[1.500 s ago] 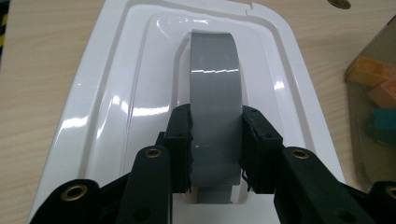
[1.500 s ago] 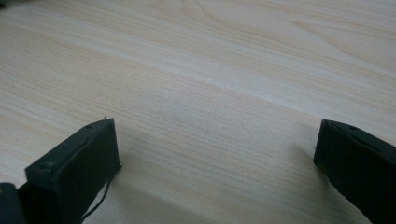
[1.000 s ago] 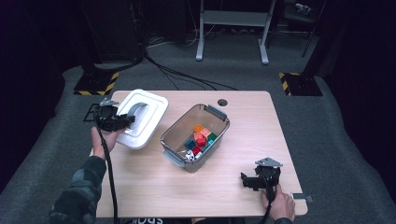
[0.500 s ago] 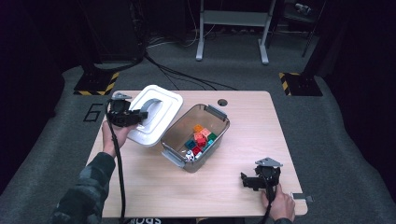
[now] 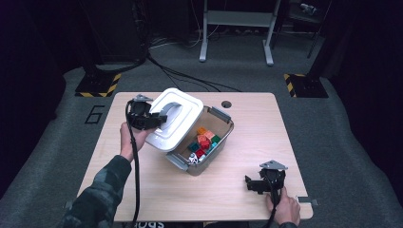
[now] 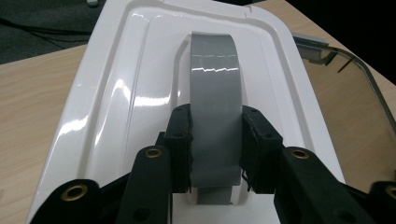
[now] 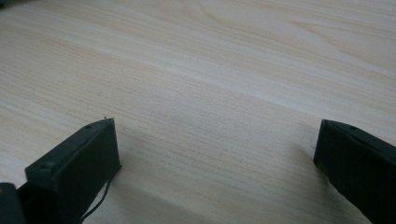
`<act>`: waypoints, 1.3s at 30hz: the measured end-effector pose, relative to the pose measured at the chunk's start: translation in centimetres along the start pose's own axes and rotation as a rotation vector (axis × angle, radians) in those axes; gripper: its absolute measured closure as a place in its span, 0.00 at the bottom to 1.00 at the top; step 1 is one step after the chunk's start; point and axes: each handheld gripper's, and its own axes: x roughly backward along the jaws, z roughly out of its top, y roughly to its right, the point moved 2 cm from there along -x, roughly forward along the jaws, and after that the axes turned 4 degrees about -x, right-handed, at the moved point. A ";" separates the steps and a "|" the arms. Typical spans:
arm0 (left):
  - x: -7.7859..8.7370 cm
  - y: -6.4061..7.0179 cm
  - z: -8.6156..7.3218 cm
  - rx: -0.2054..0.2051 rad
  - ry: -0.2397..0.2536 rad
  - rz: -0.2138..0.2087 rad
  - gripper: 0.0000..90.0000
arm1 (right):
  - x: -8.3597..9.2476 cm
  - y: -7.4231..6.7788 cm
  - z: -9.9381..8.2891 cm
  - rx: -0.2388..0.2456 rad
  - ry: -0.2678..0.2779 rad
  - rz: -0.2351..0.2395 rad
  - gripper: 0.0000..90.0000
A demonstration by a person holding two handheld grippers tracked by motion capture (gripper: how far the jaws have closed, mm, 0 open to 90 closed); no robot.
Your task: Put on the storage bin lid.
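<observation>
A white lid (image 5: pixel 178 118) with a grey handle (image 6: pixel 215 102) hangs tilted over the left rim of a clear plastic box (image 5: pixel 222 124) that holds several coloured blocks (image 5: pixel 203 141). My left gripper (image 5: pixel 160 118) is shut on that grey handle, its pads (image 6: pixel 180 140) pressing both sides of the strap in the left gripper view (image 6: pixel 215 149). The lid (image 6: pixel 140 93) is off the table. My right gripper (image 5: pixel 248 184) rests low over bare wood near the table's front right, jaws wide open with nothing between them (image 7: pixel 215 149).
The wooden table (image 5: pixel 266 128) has a small round hole (image 5: pixel 226 103) behind the box. Grey latches (image 5: pixel 177 161) stick out from the box's ends. Black cables trail from both grippers. Dark floor and a metal stand (image 5: pixel 237 28) lie beyond the far edge.
My left gripper has carried the lid up and to the right, from beside the box to partly over its left rim. The right gripper has stayed where it was.
</observation>
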 end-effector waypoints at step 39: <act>-4.9 8.1 -0.8 -0.045 -0.093 -0.131 0.74 | 0.0 0.0 0.0 0.000 0.000 0.000 0.00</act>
